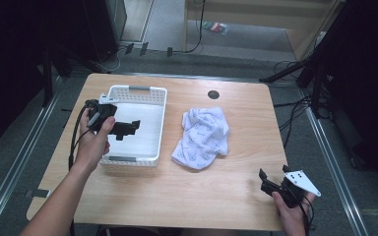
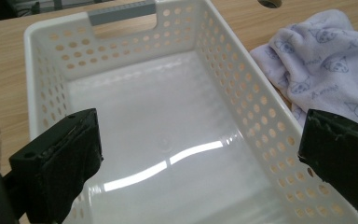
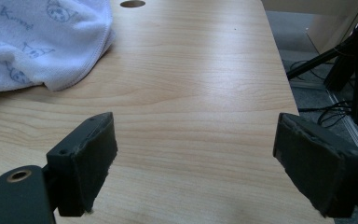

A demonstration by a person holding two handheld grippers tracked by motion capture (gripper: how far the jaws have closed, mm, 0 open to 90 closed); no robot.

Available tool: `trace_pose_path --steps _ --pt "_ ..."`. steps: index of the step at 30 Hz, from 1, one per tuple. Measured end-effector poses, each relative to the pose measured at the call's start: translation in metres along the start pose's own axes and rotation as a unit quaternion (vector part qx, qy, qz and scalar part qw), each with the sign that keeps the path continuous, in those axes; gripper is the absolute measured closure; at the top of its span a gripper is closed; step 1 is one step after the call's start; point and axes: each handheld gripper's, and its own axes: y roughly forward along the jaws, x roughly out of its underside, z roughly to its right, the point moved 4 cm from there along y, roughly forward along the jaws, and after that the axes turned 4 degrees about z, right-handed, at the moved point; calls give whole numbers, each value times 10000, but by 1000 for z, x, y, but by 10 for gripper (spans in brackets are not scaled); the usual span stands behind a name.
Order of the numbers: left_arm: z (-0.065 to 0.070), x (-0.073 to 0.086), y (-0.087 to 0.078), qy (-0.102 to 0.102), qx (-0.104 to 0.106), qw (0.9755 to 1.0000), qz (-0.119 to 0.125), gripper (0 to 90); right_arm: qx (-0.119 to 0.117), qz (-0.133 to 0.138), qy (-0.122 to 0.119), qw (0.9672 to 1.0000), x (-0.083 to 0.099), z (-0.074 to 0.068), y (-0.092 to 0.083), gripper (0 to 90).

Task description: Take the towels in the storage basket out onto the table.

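Left gripper [image 1: 128, 128] hovers over the white basket [image 1: 158, 125], jaws wide apart, nothing between them; in the left gripper view the basket [image 2: 242, 93] floor is bare and glossy. Right gripper [image 1: 266, 183] hangs at the table's [image 1: 236, 191] 5 o'clock corner, jaws also spread, empty; bare wood ahead of it in the right gripper view. Towel [image 1: 202, 137] lies crumpled at table centre, just beside the basket's 3 o'clock wall, apart from both grippers; its edge shows at 11 o'clock in the right gripper view [image 3: 42, 42].

Likely job: towel into basket.

Risks, as judged: a pinch on one fold lifts a single layer, the rest drags and snags the perforated rim; a trailing hem may tip or shove the light basket; left gripper over the basket could block the drop.
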Motion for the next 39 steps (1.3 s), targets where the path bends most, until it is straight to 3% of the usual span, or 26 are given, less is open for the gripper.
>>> trace_pose_path --steps 11,25,39 --pt "-26 25 -23 -192 -126 9996 168 0 3 -1 2 10000 0 0 0 137" --pt "-56 58 -57 -438 -365 9972 483 0 8 -17 6 10000 0 0 0 137" --pt "-88 100 -71 -671 -553 9948 523 0 28 -35 19 10000 0 0 1 138"
